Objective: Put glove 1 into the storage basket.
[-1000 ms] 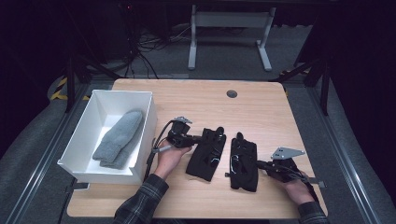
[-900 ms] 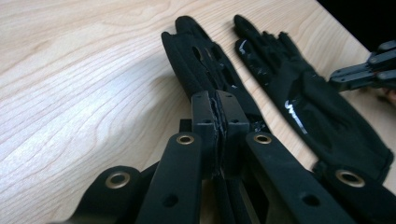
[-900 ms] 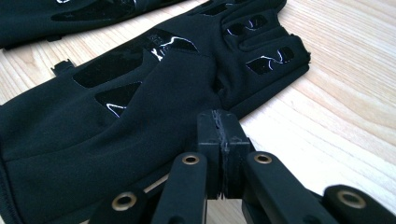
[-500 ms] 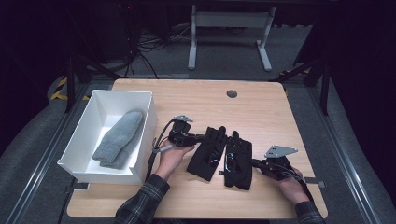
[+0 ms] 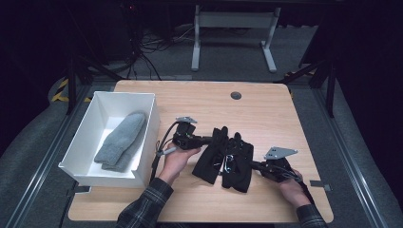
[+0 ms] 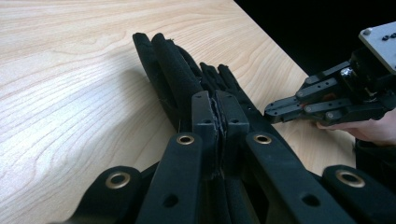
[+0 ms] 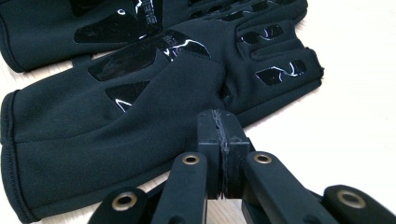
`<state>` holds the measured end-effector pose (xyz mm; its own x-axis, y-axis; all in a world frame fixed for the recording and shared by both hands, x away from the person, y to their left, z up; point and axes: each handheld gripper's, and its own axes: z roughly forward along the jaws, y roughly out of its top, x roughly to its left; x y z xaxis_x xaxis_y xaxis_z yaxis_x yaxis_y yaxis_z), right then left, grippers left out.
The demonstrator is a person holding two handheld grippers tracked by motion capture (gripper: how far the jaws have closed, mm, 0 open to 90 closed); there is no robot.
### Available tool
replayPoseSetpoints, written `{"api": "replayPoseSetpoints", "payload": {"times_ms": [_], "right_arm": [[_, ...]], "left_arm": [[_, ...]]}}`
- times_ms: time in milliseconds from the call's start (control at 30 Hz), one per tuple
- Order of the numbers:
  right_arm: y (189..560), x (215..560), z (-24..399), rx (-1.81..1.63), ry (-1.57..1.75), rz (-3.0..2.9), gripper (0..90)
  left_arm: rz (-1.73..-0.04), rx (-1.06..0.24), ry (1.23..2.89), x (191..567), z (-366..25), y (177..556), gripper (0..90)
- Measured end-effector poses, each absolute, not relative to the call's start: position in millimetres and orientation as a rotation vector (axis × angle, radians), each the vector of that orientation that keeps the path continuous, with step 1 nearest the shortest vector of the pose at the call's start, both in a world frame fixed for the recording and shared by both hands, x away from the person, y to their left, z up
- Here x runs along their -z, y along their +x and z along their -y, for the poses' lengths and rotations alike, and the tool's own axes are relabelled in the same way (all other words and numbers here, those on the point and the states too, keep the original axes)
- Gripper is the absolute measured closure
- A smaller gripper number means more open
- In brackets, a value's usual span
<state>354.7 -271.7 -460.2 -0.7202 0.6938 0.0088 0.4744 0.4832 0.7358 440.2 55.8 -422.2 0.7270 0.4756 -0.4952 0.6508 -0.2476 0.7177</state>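
Both hand-held grippers pinch black gloves beside white box holding grey mitten.

- Gloves: black, with glossy black patches.
- Mitten: plain grey.
- Box: white.
- Table: pale wood grain.
- Sleeve: dark plaid.

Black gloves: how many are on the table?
2. One black glove lies at the left tongs; the other black glove lies beside it, at the right tongs. They touch.
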Motion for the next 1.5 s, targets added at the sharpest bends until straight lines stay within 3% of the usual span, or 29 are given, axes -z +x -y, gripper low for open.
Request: {"api": "replayPoseSetpoints", "payload": {"times_ms": [833, 1500], "right_arm": [[364, 462, 234, -1.115, 0.919, -2.507, 89.6], [367, 464, 205, -1.141, 0.838, -2.546, 89.6]], "left_arm": [[-0.825, 0.221, 1.892, 411, -45, 430, 88.1], [-0.785, 0.252, 1.995, 432, -9, 421, 88.1]]}}
